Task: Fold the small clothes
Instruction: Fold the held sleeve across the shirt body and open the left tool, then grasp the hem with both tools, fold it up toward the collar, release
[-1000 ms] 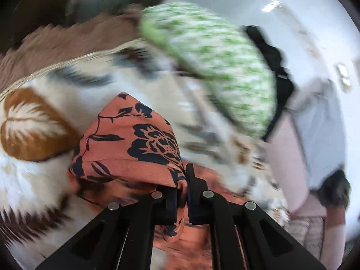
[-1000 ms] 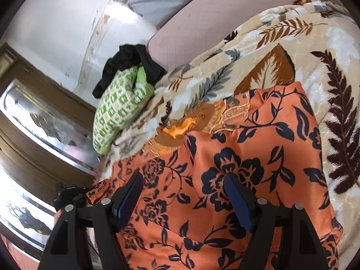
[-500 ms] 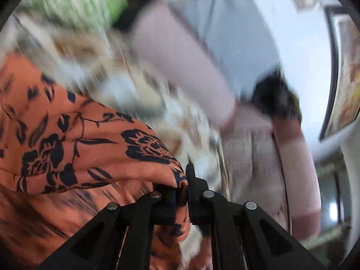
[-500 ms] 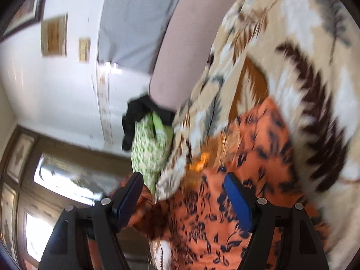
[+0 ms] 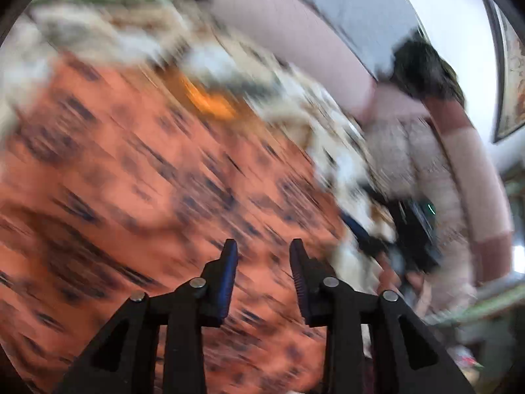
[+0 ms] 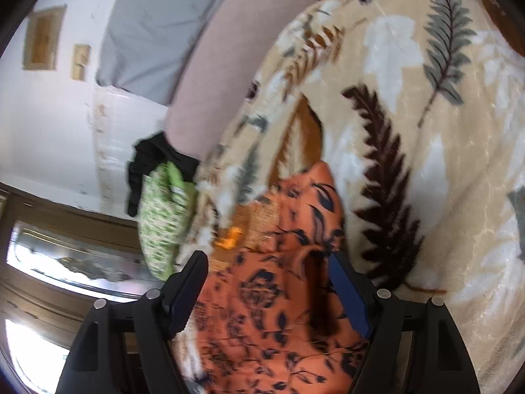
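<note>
The orange floral garment [image 6: 288,295] lies on the leaf-print blanket [image 6: 426,131]. The left gripper [image 5: 262,256] is opening with nothing pinched; the right gripper [image 6: 269,269] hangs spread above the cloth. Only the right view shows the green pillow [image 6: 160,216] under black clothing [image 6: 147,161].

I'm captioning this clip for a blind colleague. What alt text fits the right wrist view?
An open right claw hangs over an orange garment with a dark floral print, which lies on a cream blanket patterned with fern leaves; nothing is gripped. Behind to the left are a green-and-white pillow, a black cloth and a white wall.
</note>
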